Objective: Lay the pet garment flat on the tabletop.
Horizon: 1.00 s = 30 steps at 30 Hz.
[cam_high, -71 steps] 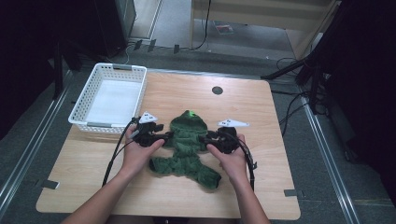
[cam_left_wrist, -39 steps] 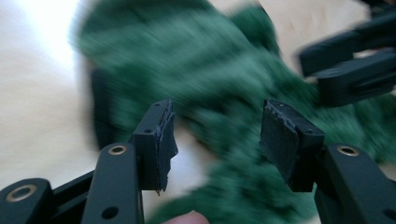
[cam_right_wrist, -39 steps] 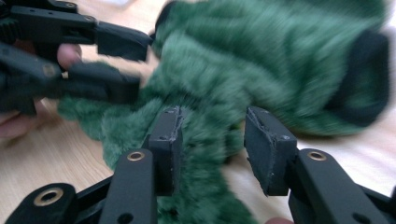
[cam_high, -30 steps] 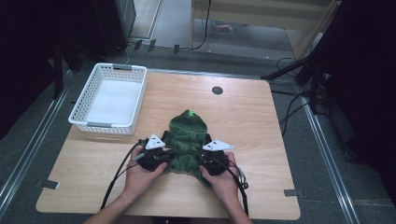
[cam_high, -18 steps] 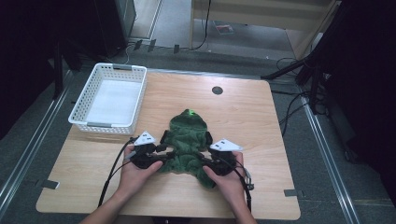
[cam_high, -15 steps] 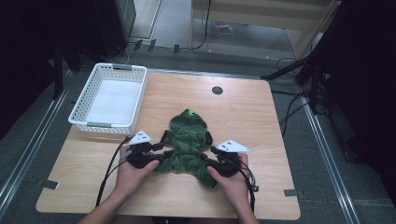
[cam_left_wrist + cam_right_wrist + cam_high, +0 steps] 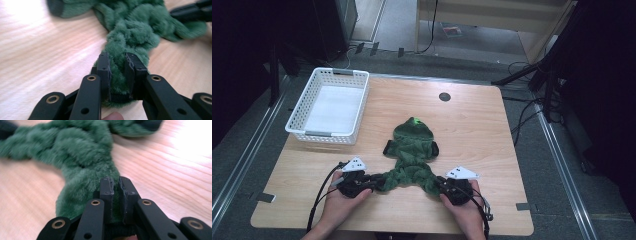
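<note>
From above, the fuzzy green garment point(image 7: 412, 152) lay in the middle of the wooden table point(image 7: 492, 125), near a white basket point(image 7: 329, 105). The left gripper point(image 7: 371, 183) and right gripper point(image 7: 441, 184) had just been closing, each on a bottom corner.

In the left gripper view, the jaws pinched the green fuzz.

In the right gripper view, the jaws squeezed a thin fold tight.

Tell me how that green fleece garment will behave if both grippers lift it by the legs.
The green fleece garment will probably sag and fold, since it already lies rumpled and bunched on the table. It looks light for its size. The plush pile bulges around the left gripper and right gripper, so slipping seems unlikely.
</note>
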Motion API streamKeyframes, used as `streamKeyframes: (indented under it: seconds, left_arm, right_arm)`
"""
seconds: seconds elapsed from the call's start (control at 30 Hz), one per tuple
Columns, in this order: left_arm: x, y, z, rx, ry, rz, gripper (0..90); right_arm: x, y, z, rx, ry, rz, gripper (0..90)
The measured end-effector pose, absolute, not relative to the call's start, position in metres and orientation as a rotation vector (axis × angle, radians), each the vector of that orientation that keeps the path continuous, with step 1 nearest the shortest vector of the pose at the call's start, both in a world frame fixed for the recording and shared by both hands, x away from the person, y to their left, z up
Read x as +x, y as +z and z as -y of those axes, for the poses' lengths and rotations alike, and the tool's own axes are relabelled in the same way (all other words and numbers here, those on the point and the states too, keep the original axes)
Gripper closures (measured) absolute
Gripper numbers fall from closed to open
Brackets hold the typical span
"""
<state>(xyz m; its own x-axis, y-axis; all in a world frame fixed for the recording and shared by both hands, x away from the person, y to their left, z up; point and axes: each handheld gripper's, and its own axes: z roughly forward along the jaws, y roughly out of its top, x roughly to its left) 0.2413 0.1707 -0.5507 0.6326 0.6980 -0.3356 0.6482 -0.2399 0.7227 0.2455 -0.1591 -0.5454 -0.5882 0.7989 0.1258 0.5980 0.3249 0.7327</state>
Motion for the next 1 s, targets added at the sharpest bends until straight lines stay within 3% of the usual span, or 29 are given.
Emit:
streamKeyframes:
  seconds: [0.07, 0.17, 0.23, 0.3, 0.43, 0.5, 0.57, 0.6, 0.7, 0.73, 1.0]
  left_arm:
    - [0.242, -0.551, -0.171, 1.95, 0.061, -1.058, 72.4]
    - [0.243, -0.553, -0.172, 1.926, 0.05, -1.04, 65.6]
    - [0.243, -0.554, -0.172, 1.933, 0.065, -1.031, 64.8]
    - [0.243, -0.555, -0.17, 1.93, 0.086, -1.035, 63.6]
    - [0.242, -0.555, -0.171, 1.923, 0.091, -1.036, 62.8]
    - [0.241, -0.555, -0.171, 1.917, 0.099, -1.036, 62.7]
    - [0.24, -0.556, -0.17, 1.918, 0.108, -1.034, 62.7]
    - [0.241, -0.556, -0.17, 1.915, 0.107, -1.035, 62.8]
    - [0.241, -0.556, -0.171, 1.913, 0.105, -1.037, 62.8]
    - [0.241, -0.556, -0.172, 1.913, 0.101, -1.036, 62.8]
    - [0.244, -0.556, -0.171, 1.907, 0.103, -1.068, 62.9]
  right_arm:
    - [0.248, -0.543, 0.16, 1.288, 1.1, -2.311, 79.4]
    - [0.249, -0.527, 0.16, 1.284, 1.205, -2.268, 66.8]
    - [0.254, -0.518, 0.157, 1.256, 1.239, -2.255, 66.0]
    - [0.285, -0.493, 0.134, 1.226, 1.272, -2.213, 66.6]
    - [0.322, -0.486, 0.105, 1.285, 1.23, -2.235, 67.6]
    - [0.36, -0.476, 0.079, 1.339, 1.265, -2.118, 63.9]
    - [0.368, -0.473, 0.074, 1.361, 1.281, -2.097, 63.9]
    - [0.394, -0.474, 0.06, 1.413, 1.257, -2.1, 64.1]
    - [0.413, -0.485, 0.049, 1.474, 1.176, -2.138, 66.3]
    - [0.422, -0.501, 0.044, 1.538, 1.066, -2.168, 74.5]
    - [0.425, -0.536, 0.042, 1.531, 0.923, -2.124, 67.2]
